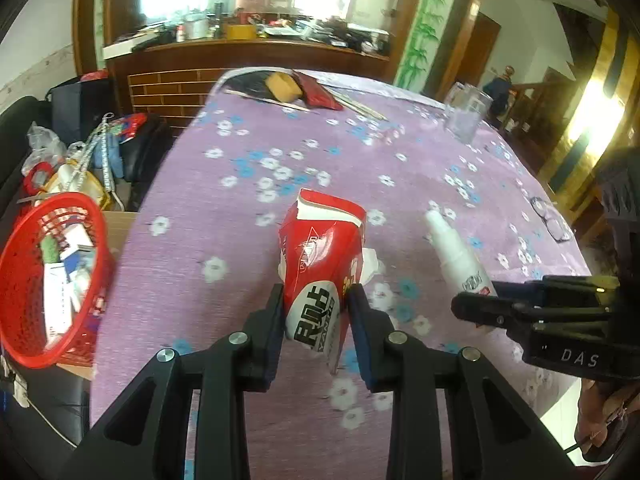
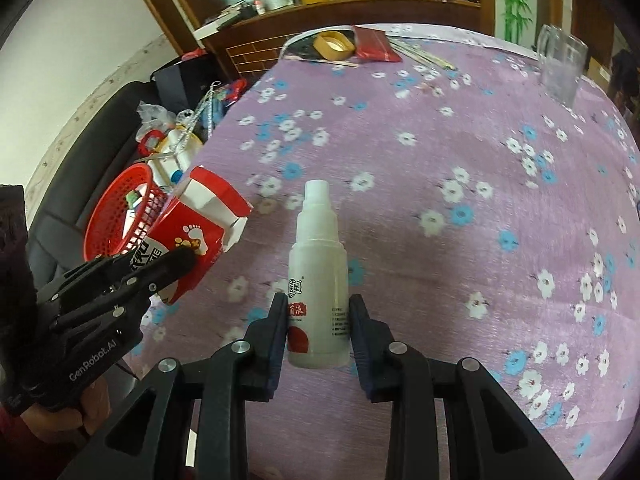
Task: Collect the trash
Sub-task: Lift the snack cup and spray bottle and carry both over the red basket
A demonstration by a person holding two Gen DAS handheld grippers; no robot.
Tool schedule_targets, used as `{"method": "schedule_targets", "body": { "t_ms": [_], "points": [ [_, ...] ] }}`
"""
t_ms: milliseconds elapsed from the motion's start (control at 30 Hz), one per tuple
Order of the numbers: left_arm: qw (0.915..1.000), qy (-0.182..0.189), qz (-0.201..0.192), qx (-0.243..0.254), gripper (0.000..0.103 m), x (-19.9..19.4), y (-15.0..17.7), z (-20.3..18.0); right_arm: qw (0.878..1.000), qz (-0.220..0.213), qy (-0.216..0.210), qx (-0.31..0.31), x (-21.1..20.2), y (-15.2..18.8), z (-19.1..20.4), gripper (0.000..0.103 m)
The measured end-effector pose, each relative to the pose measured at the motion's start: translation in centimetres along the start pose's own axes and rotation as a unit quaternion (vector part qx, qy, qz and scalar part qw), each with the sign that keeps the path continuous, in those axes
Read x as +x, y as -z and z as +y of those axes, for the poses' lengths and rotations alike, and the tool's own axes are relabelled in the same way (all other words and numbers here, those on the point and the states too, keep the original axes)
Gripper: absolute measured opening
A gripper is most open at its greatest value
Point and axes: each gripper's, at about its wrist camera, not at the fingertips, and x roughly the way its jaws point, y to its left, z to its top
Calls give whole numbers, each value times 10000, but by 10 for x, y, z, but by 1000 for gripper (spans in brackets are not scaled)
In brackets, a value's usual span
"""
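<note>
Both pairs of fingers are clamped on trash: the left gripper (image 1: pixel 316 300) squeezes a crumpled red and white carton (image 1: pixel 320 256) between its pads, and the right gripper (image 2: pixel 318 312) pinches the lower body of a white plastic bottle (image 2: pixel 318 280), with both pads pressing its sides.

Largest in view is the table, spread with a purple cloth (image 1: pixel 280 168) printed with white and blue flowers. Beyond its far edge stands a wooden counter (image 1: pixel 248 56) crowded with small items too blurred to name. Off the table's left edge a dark sofa (image 2: pixel 80 168) carries a heap of bags and odds and ends, and just beside that edge sits a red mesh basket (image 1: pixel 24 280), tilted and already holding boxes and paper scraps.

The carton is torn open at its far end and points away from the camera; whether it touches the cloth cannot be told. From the right wrist view it hangs near the basket (image 2: pixel 108 216), at the table's left edge. The bottle points cap-forward over the cloth, to the right of the carton.

On the far side of the table lie a roll of tape (image 2: pixel 334 46), a red packet (image 2: pixel 374 44) touching it, and some thin sticks (image 2: pixel 424 56). A clear glass mug (image 2: pixel 560 64) stands upright near the far right edge, and a pair of glasses (image 1: pixel 552 218) lies near the right edge.
</note>
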Motion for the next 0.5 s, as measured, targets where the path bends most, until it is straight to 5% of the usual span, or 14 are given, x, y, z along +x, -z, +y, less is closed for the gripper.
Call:
{"method": "schedule_targets", "body": {
  "t_ms": [500],
  "points": [
    [9958, -604, -341, -602, 30, -42, 4, 92, 9969, 107, -444, -636, 30, -24, 91, 33]
  ]
}}
